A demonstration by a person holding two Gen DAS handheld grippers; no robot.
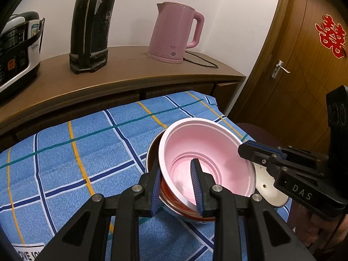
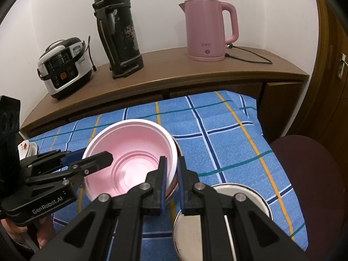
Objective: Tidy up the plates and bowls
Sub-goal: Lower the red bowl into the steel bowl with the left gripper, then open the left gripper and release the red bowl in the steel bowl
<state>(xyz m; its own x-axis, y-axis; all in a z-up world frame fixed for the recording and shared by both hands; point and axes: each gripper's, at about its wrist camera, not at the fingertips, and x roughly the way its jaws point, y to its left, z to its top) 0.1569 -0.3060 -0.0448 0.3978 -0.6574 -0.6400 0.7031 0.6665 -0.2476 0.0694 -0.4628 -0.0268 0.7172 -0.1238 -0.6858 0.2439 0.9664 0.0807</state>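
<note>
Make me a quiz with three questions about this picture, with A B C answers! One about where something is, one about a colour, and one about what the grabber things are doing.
1. Where is the pink bowl?
A. On the wooden cabinet
B. Nested in another bowl on the blue checked cloth
C. On the chair

2. What colour is the kettle?
A. Pink
B. Green
C. White

3. What is the left gripper doing?
A. Hanging open, far from the bowls
B. Holding the kettle
C. Straddling the pink bowl's rim, one finger inside

Answers:
1. B: the pink bowl sits inside a darker bowl on the cloth.
2. A: the kettle on the cabinet is pink all over.
3. C: one finger is inside the bowl and one outside; the right gripper straddles the opposite rim the same way.
</note>
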